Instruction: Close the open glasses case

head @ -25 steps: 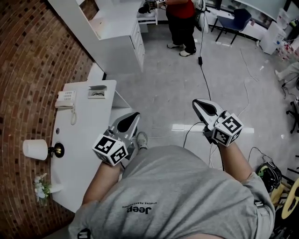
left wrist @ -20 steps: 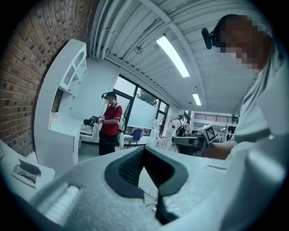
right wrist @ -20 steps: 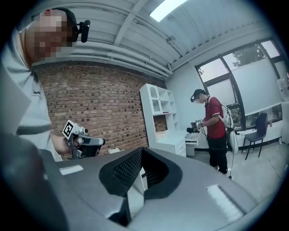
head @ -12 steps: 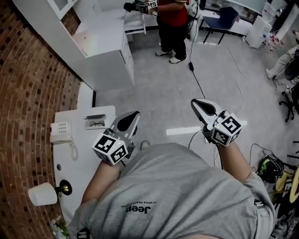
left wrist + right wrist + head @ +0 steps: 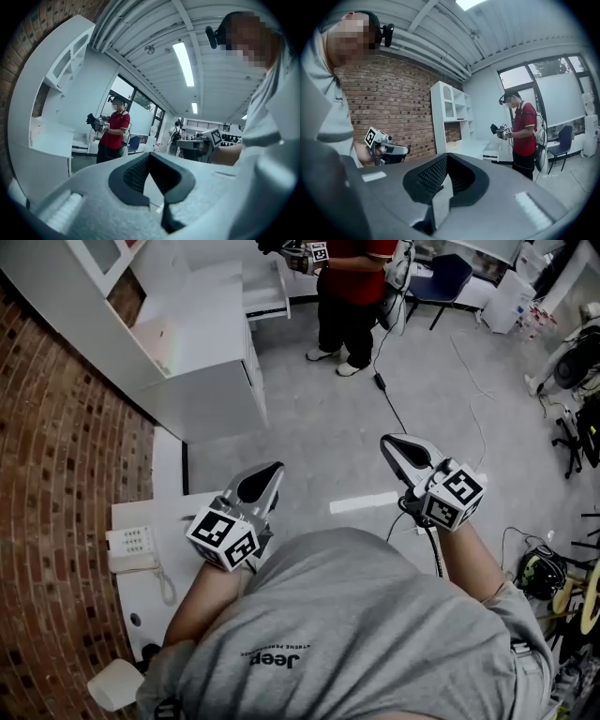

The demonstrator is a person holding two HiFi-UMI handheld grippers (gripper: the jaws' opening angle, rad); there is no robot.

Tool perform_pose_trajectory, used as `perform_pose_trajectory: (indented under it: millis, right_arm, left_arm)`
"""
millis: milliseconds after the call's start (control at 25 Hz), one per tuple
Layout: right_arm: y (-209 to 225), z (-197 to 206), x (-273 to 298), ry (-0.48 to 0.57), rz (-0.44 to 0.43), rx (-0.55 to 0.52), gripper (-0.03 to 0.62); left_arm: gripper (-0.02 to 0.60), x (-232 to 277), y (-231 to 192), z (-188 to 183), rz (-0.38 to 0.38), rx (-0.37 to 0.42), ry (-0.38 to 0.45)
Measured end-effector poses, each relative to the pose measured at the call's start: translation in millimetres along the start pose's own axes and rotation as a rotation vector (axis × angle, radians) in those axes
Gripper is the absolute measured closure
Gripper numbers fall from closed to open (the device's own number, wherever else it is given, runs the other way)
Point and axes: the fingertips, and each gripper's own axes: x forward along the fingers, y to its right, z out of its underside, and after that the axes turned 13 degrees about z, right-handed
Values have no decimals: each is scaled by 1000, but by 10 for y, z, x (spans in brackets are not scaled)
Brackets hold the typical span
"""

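Observation:
No glasses case shows in any view at this moment. In the head view my left gripper [image 5: 269, 472] is held level in front of the body, above the near corner of the white desk [image 5: 150, 592]. Its jaws are shut with nothing between them. My right gripper [image 5: 392, 443] is held level over the grey floor, also shut and empty. In the left gripper view the left gripper [image 5: 149, 155] has its tips together and points across the room. In the right gripper view the right gripper [image 5: 446, 157] does the same, with my left gripper [image 5: 396, 150] to its left.
A white telephone [image 5: 131, 549] lies on the desk by the brick wall [image 5: 56, 474]. A white cabinet [image 5: 187, 343] stands ahead. A person in a red shirt [image 5: 352, 277] stands further off, holding grippers. Cables [image 5: 403, 418] run over the floor, with a chair [image 5: 459, 277] behind.
The whole scene has slid down and left in the head view. The desk with the telephone moved toward the lower left, and the open case seen on it earlier is out of sight. Both grippers stayed shut.

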Motion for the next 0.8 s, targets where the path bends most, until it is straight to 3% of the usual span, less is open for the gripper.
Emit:
perform_pose_trajectory:
  millis: [560, 800]
  right_arm:
    - [641, -73, 382, -43, -155, -31, 585]
    - [709, -46, 415, -48, -171, -25, 585]
  left_arm:
    - [584, 549, -245, -40, -137, -30, 47]
    - [584, 619, -279, -62, -149, -17, 48]
